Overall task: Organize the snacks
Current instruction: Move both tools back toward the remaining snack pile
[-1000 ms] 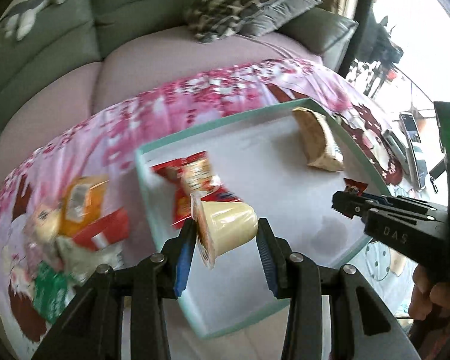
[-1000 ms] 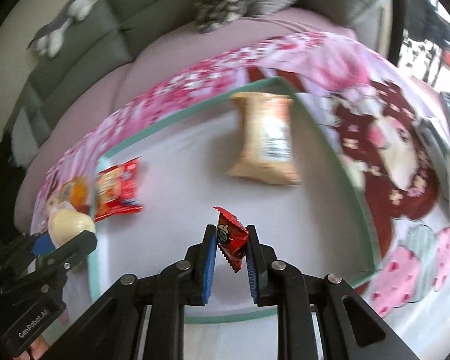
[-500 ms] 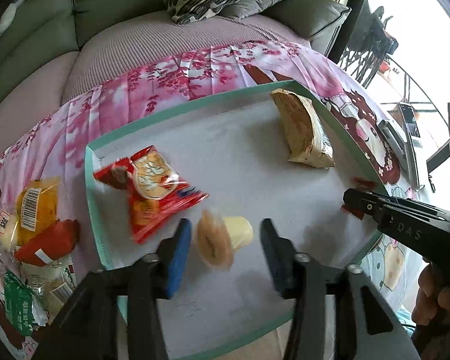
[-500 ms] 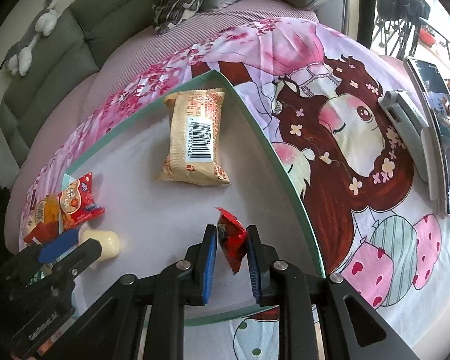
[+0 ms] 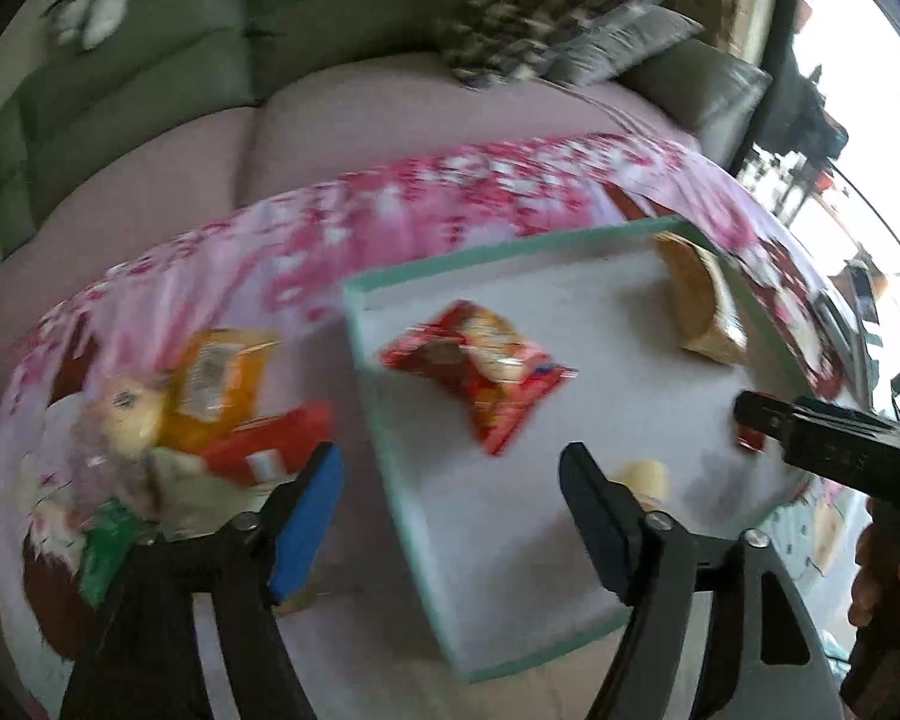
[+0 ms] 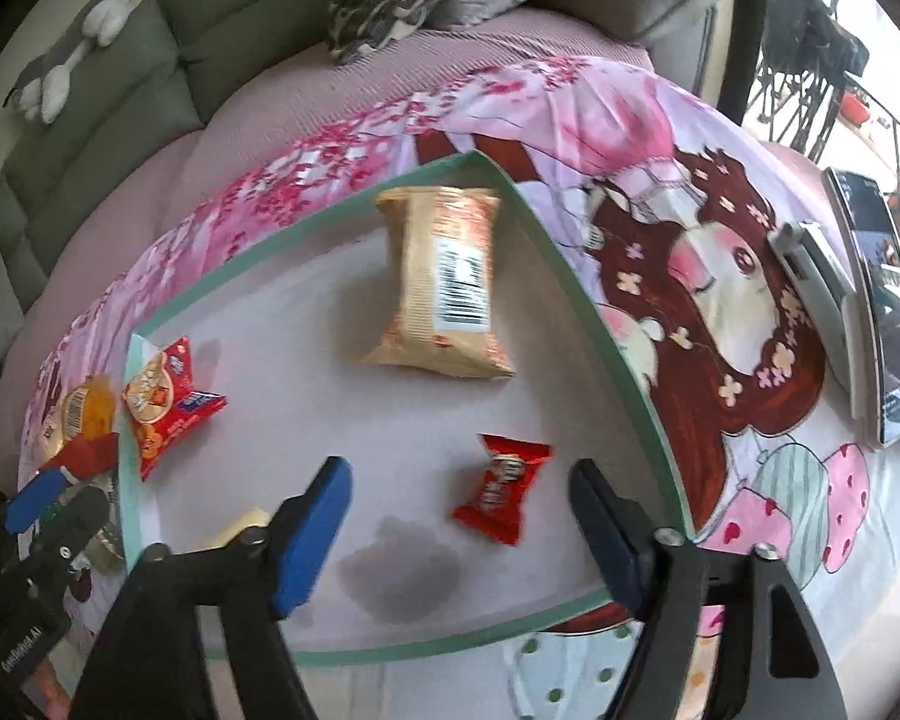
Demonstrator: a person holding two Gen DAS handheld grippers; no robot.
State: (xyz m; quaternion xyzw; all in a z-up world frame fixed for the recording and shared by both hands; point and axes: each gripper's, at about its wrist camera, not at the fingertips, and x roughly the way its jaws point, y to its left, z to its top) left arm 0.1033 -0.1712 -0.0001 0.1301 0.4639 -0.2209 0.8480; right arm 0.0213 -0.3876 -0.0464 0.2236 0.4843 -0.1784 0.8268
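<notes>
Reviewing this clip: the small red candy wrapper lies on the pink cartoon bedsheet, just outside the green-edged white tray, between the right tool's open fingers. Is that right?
Not quite. The small red candy wrapper lies inside the green-edged white tray, on its white floor, not on the pink cartoon bedsheet. The right wrist view shows it between the opening fingers of the right tool, untouched.

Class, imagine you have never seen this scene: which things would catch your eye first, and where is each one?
Probably the green-rimmed tray on the bright pink cartoon cloth. On the tray, a tan packet lies near the far corner, a red snack bag at the left edge, and a small red candy near the front, lying free between the fingers of the right gripper, whose jaws are opening.
</notes>
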